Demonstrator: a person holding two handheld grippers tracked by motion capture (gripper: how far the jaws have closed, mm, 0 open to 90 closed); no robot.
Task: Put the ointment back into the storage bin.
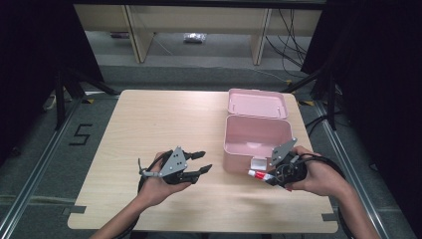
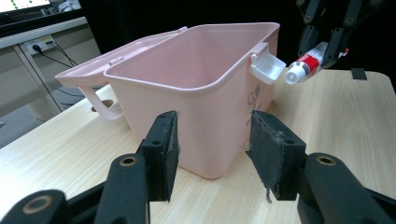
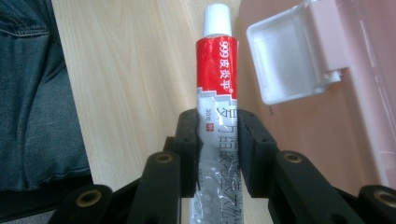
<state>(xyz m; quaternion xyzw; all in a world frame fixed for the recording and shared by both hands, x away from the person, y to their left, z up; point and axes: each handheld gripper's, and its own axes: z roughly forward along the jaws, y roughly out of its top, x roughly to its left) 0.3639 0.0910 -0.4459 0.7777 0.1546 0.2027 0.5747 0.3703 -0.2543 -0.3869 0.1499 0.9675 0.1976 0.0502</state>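
The tube, judged light, soft and easily dented, is clamped at mid-body in the right gripper just beside the pink box, while the left gripper is held wide and empty.

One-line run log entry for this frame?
right tongs: shut on tube | left tongs: open, idle | pink box: lid open | tube beside box latch

Beside the plain pink box with its white latch: a red-and-silver tube, white-capped, printed with white characters.
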